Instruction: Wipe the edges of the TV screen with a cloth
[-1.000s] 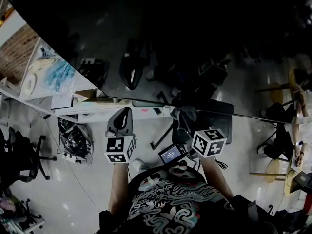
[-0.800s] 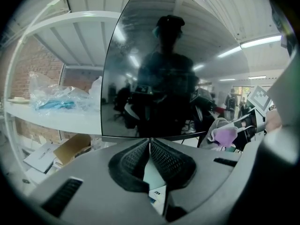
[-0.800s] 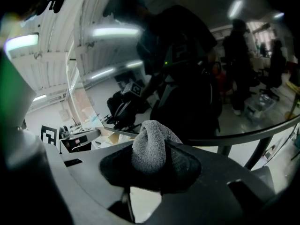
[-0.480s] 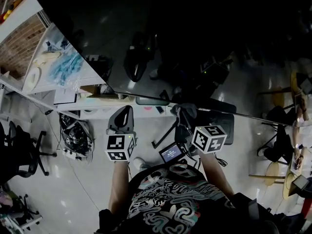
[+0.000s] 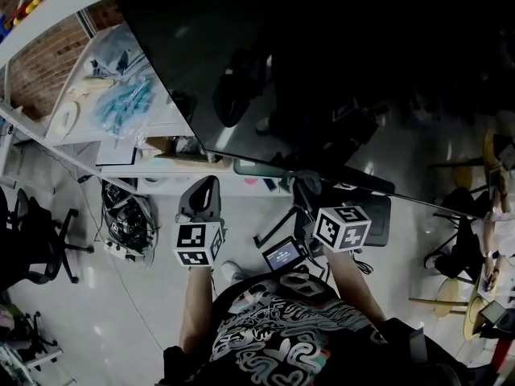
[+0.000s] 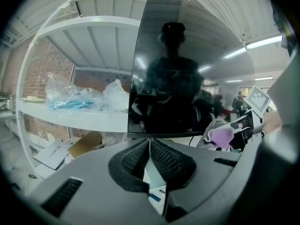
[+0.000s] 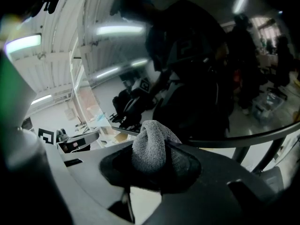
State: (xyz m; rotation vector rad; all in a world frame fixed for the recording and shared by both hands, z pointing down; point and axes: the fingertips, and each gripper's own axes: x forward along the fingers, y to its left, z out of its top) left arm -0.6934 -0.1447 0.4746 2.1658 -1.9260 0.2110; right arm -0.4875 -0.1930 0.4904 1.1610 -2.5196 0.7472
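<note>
The TV screen (image 5: 338, 63) is a large dark glossy panel across the top of the head view; its bottom edge (image 5: 322, 171) runs just above both grippers. My right gripper (image 5: 304, 186) is shut on a grey cloth (image 7: 151, 146), which bulges out between the jaws just under that edge (image 7: 243, 137). My left gripper (image 5: 204, 190) is shut and holds nothing, its pads (image 6: 161, 156) meeting below the screen's lower left corner (image 6: 133, 132). In the left gripper view the cloth (image 6: 220, 136) shows at the right.
A white shelf (image 5: 173, 171) left of the TV carries blue items in plastic bags (image 5: 121, 103) and a cardboard box (image 5: 161, 145). Cables (image 5: 125, 223) lie on the floor below. An office chair (image 5: 40, 240) stands at far left. A small lit display (image 5: 282, 256) sits between my arms.
The head view has turned: the TV's lower left corner sits further right and more of the shelf shows. Both grippers hold about the same places, the right still shut on the cloth.
</note>
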